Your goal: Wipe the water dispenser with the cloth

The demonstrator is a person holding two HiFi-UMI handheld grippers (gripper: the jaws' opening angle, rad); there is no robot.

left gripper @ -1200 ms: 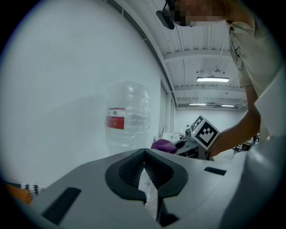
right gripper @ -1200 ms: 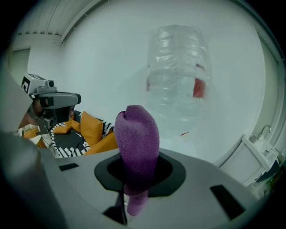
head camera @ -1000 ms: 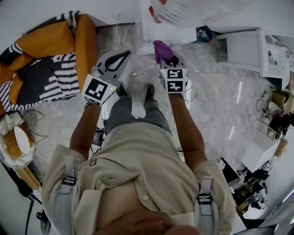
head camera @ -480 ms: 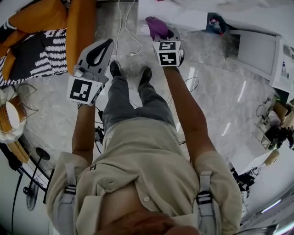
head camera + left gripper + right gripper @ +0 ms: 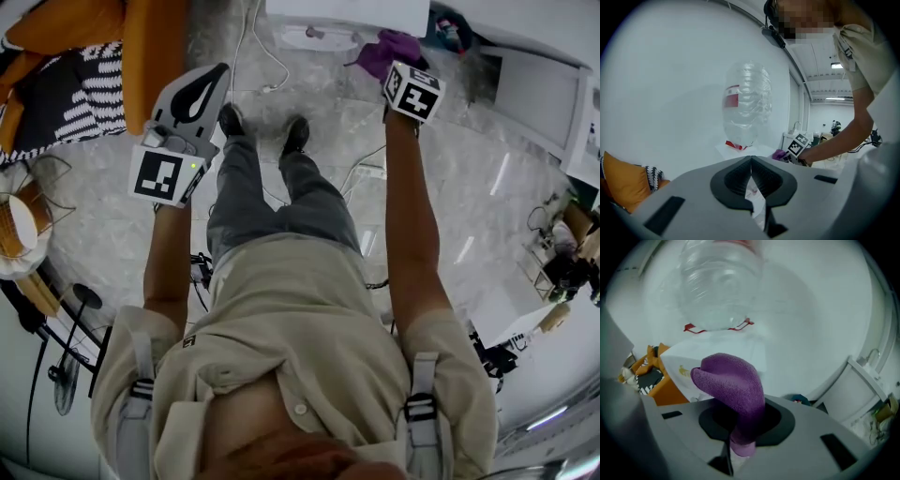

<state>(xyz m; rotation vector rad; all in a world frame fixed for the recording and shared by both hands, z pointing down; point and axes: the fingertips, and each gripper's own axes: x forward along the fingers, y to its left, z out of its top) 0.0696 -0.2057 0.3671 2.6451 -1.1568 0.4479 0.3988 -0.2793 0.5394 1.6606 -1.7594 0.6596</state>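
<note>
The white water dispenser [image 5: 347, 16] stands at the top of the head view, and its clear bottle [image 5: 746, 105] with a red label fills both gripper views. My right gripper [image 5: 740, 437] is shut on the purple cloth [image 5: 731, 385], which bulges out above its jaws. In the head view that cloth [image 5: 387, 52] hangs just in front of the dispenser's lower front edge; whether it touches is unclear. My left gripper [image 5: 199, 98] is held out to the left of the dispenser, jaws shut with nothing between them.
An orange cushion with a striped black-and-white throw [image 5: 84, 66] lies on the floor at the left. White cables [image 5: 267, 66] trail on the marble floor near the dispenser base. A white cabinet [image 5: 539, 98] stands at the right, and a wire stand [image 5: 23, 230] at the far left.
My right gripper has swung to the right and forward with the purple cloth, up to the dispenser's front. The head view has tilted further down. The left gripper has hardly moved.
</note>
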